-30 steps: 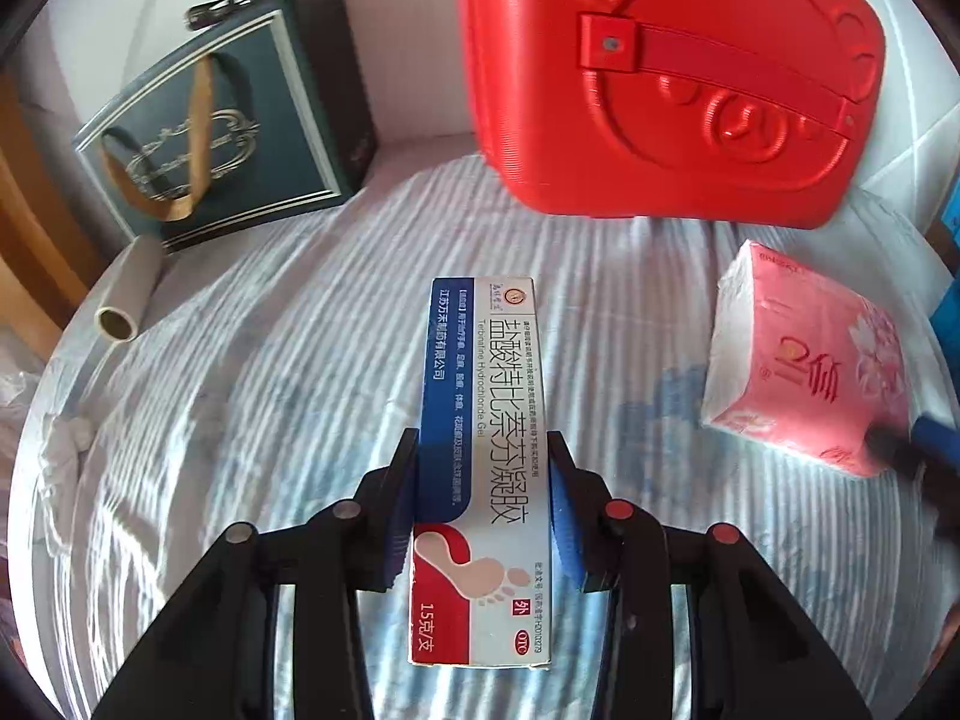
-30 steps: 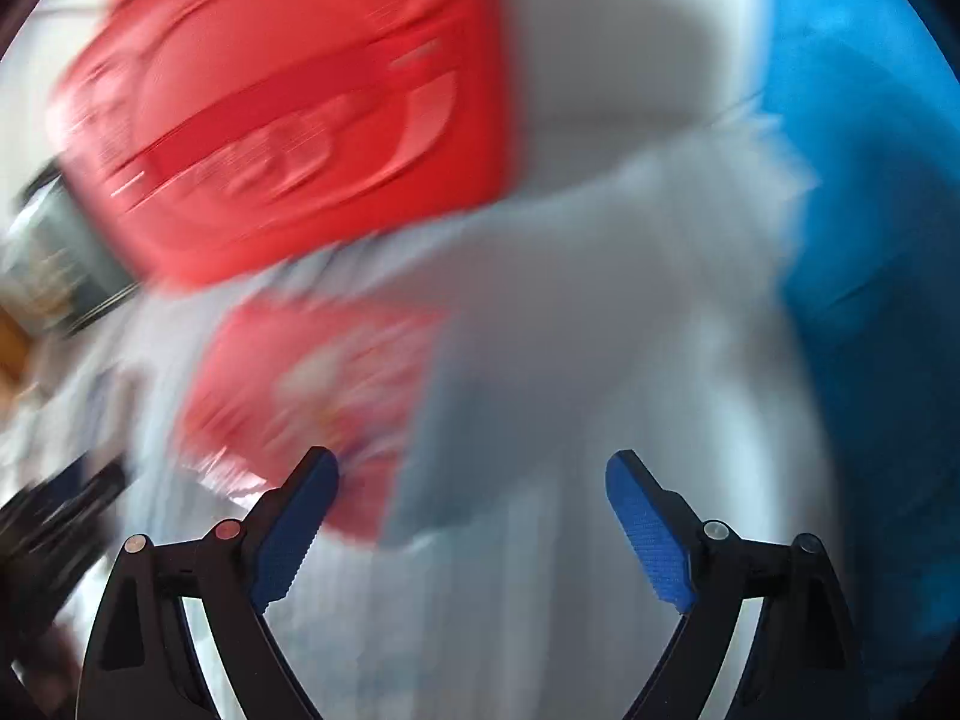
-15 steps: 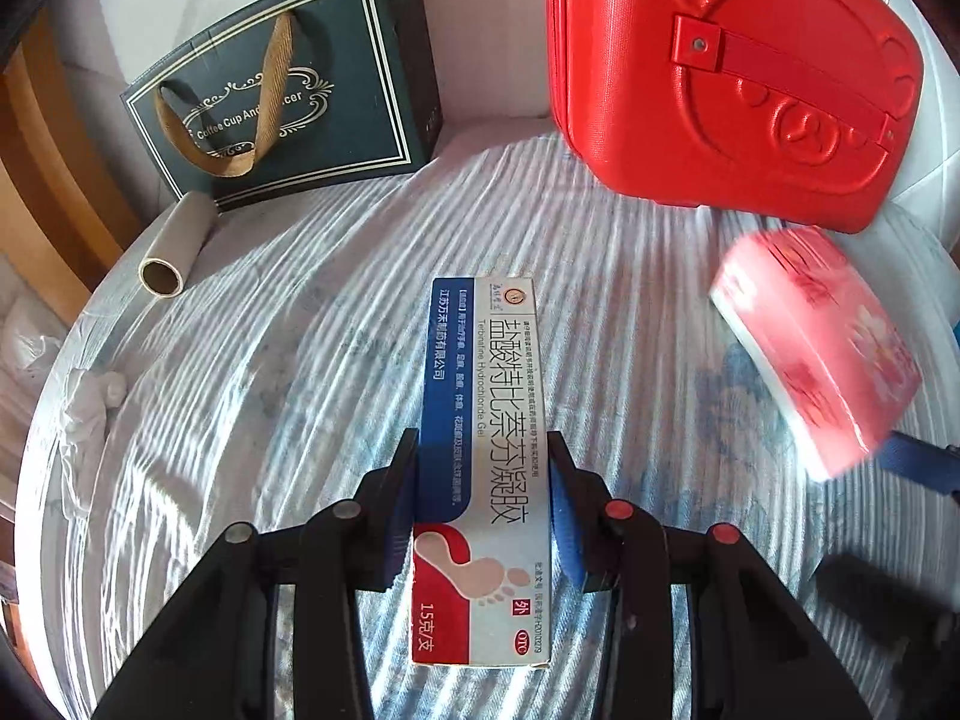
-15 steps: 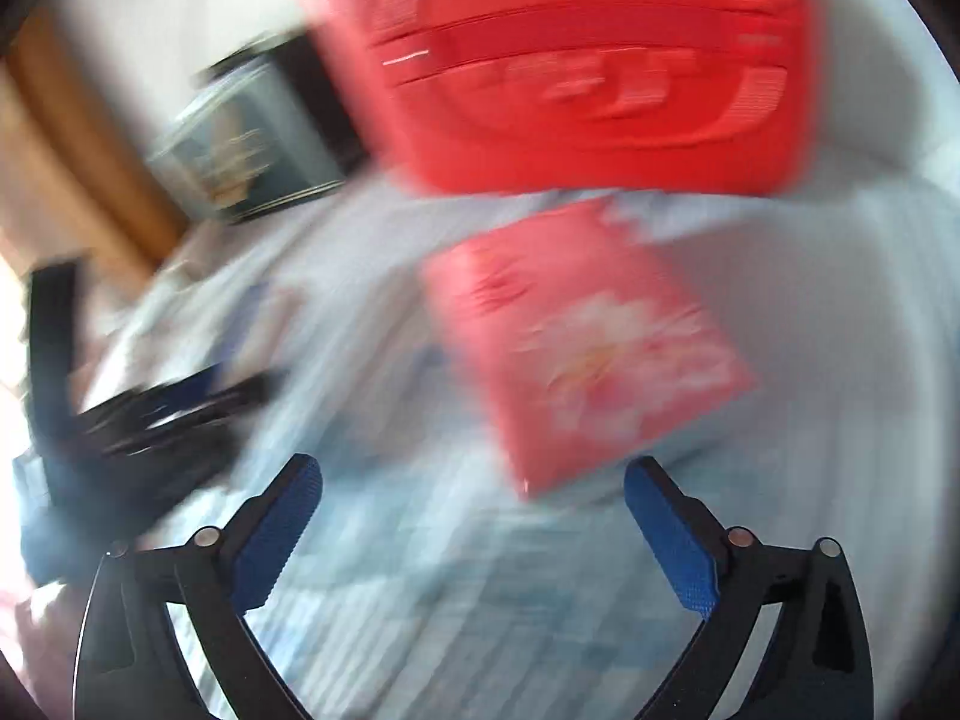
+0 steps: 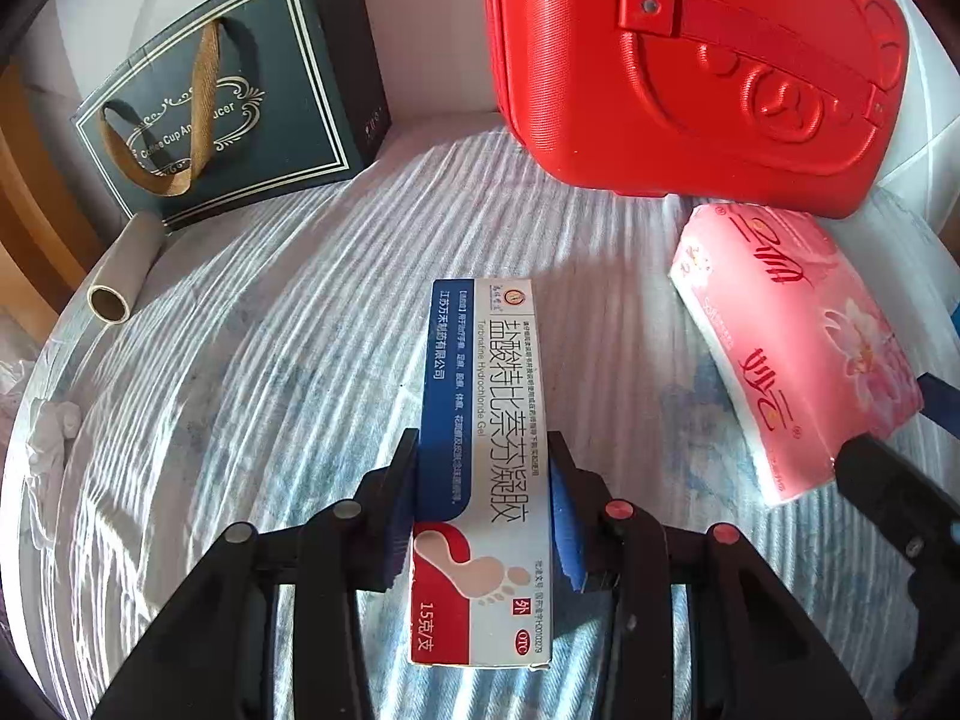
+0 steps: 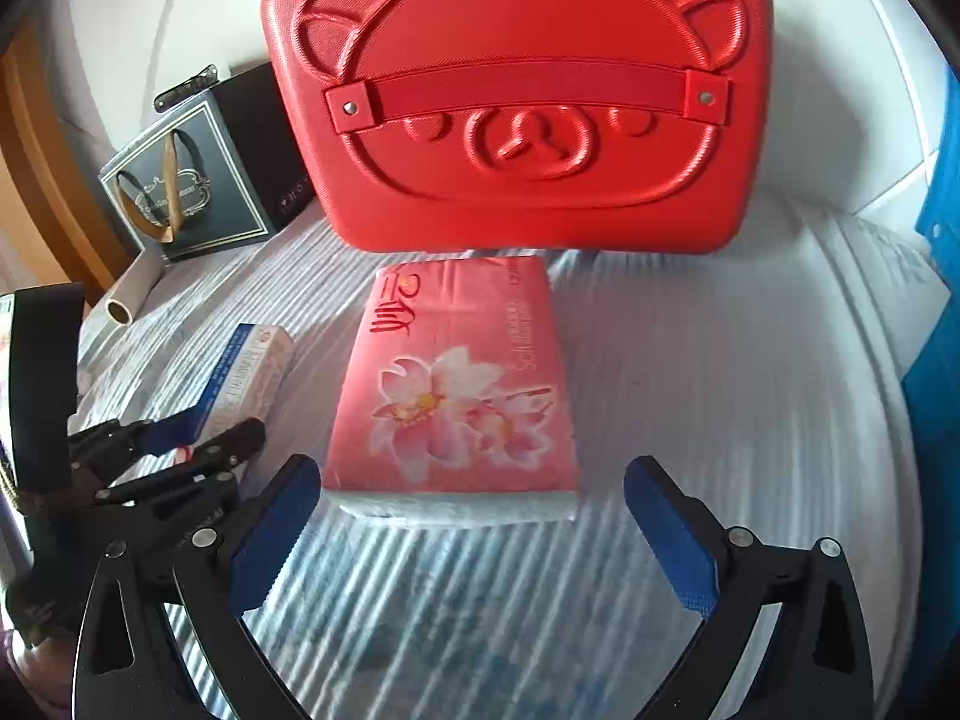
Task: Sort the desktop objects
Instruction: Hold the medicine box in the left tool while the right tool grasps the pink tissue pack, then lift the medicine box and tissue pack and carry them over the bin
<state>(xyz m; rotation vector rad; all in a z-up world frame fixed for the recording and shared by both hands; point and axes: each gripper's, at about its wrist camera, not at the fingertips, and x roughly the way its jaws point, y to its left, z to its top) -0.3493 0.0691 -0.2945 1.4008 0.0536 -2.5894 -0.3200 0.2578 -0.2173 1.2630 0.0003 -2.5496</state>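
Observation:
My left gripper (image 5: 483,498) is shut on a long white, blue and red medicine box (image 5: 480,420) and holds it over the striped cloth. The box also shows in the right wrist view (image 6: 252,372), with the left gripper (image 6: 174,438) at the left. A pink tissue pack (image 6: 456,384) with a flower print lies flat in front of a red bear-face case (image 6: 516,102). My right gripper (image 6: 474,516) is open and wide, just short of the pack's near end, not touching it. The pack (image 5: 798,342) and the case (image 5: 690,60) also show in the left wrist view.
A dark gift bag (image 5: 228,96) with a brown ribbon handle stands at the back left, a cardboard tube (image 5: 120,276) lying by it. Crumpled white tissue (image 5: 48,438) lies at the left edge. A blue object (image 6: 942,312) stands at the right. A striped cloth (image 5: 240,390) covers the surface.
My right gripper has swung left and now faces the tissue pack squarely, close to its near end. The left gripper still holds the medicine box and has drawn back a little.

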